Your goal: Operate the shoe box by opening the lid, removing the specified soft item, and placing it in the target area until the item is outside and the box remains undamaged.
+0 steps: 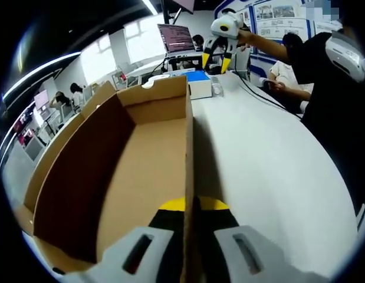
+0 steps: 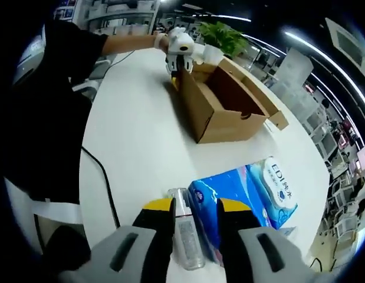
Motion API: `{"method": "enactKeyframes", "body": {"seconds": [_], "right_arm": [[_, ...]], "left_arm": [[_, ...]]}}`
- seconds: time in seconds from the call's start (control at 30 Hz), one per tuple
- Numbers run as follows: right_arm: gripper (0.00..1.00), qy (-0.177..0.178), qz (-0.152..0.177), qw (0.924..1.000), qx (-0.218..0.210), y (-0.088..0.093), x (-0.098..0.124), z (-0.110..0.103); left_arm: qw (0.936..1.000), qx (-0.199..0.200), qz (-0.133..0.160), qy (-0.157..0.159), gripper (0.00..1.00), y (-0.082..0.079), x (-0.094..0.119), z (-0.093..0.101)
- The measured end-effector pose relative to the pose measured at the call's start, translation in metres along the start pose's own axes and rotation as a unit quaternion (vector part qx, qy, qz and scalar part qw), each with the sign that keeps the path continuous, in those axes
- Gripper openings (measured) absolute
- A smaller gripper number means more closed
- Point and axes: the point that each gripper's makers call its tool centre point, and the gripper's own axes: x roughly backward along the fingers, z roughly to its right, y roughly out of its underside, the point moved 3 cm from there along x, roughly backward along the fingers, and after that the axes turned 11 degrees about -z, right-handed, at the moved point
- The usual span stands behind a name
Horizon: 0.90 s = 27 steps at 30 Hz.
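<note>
In the left gripper view, one open brown cardboard shoe box point(image 1: 129, 159) sits on a white table point(image 1: 270, 177). Its inside shows bare cardboard floor and walls, with no item visible in the part that can be seen. The left gripper point(image 1: 187, 227), grey with yellow-and-black pads, has its two jaws drawn in on the box's near side wall, one jaw inside the box and one outside, so the wall's edge runs up between them. Far across the table the right gripper point(image 1: 222, 59) hangs from the person's outstretched hand, just above a blue-and-white pack point(image 1: 201, 82); whether its jaws are parted or closed cannot be told from here. An open laptop point(image 1: 177, 40) stands behind, and several seated people are visible in the room.

In the right gripper view, the same single box point(image 2: 223, 106) stands further off on the table point(image 2: 135, 141), its lid flap point(image 2: 259, 97) folded out to the side and its interior looking empty. The left gripper point(image 2: 177, 66) is at the box's far corner, held by a hand. One soft blue plastic-wrapped tissue pack point(image 2: 247, 197) lies on the table outside the box, close to the camera. The right gripper point(image 2: 194, 227) has its jaws closed down on a clear crinkled edge of that pack's wrapper point(image 2: 187, 233). A black cable point(image 2: 102, 183) trails across the table.
</note>
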Motion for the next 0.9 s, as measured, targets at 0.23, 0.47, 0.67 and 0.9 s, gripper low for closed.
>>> {"method": "enactKeyframes", "body": {"seconds": [0.23,0.47,0.67,0.9], "right_arm": [[0.32,0.030,0.017,0.9969,-0.070,-0.012,-0.002,0.005],[0.31,0.029,0.050,0.9898,-0.131,-0.029,-0.002,0.017],[0.30,0.027,0.071,0.9822,-0.171,-0.049,-0.009,0.027],[0.31,0.030,0.083,0.9757,-0.200,-0.065,-0.014,0.038]], "left_arm": [[1.0000,-0.006,-0.002,0.002,0.02,0.002,0.000,0.000],[1.0000,-0.001,-0.005,0.004,0.02,0.004,0.000,-0.003],[0.9999,-0.007,-0.007,0.002,0.02,0.005,0.000,-0.005],[0.9999,-0.007,-0.014,0.005,0.02,0.006,0.000,-0.006]]}}
